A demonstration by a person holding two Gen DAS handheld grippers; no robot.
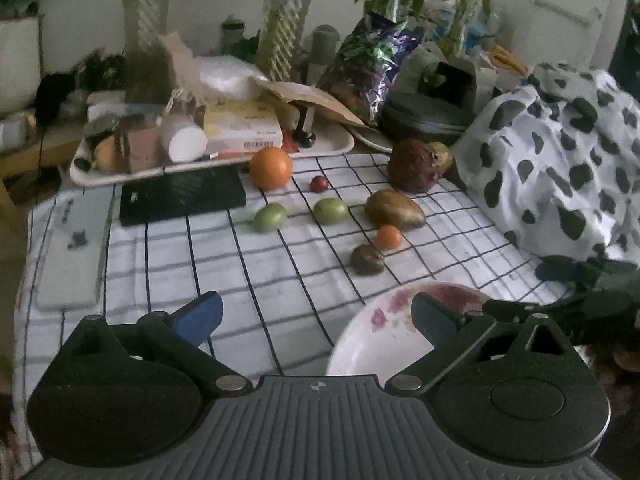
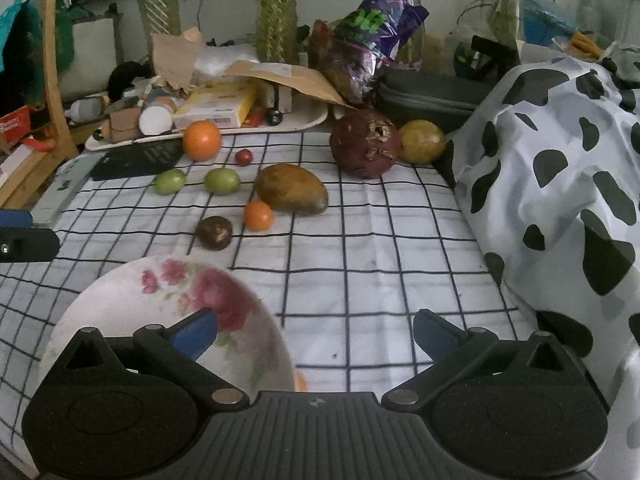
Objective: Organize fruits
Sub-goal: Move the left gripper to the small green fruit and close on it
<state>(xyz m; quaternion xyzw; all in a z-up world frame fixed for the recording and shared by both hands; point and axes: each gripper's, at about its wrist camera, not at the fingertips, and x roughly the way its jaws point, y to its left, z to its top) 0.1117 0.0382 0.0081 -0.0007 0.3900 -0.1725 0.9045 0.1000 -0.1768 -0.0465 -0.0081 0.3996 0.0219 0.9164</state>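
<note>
Fruits lie on a checked cloth (image 2: pixel 360 240): a big orange (image 2: pixel 202 140), a small red fruit (image 2: pixel 243 157), two green fruits (image 2: pixel 170 181) (image 2: pixel 222 180), a mango (image 2: pixel 291 189), a small orange (image 2: pixel 258 215), a dark brown fruit (image 2: pixel 214 233), a large dark red fruit (image 2: pixel 365 144) and a yellow fruit (image 2: pixel 422 141). A white flowered bowl (image 2: pixel 120 304) stands near me. My right gripper (image 2: pixel 316 332) is open, its left finger over the bowl. My left gripper (image 1: pixel 316 314) is open and empty, with the bowl (image 1: pixel 360 344) under its right finger.
A cluttered tray (image 1: pixel 120 172) and a black book (image 1: pixel 182 196) lie at the back left. A phone (image 1: pixel 72 248) lies at the left edge. A cow-print cloth (image 2: pixel 560 180) heaps up on the right. Plants and bags stand behind.
</note>
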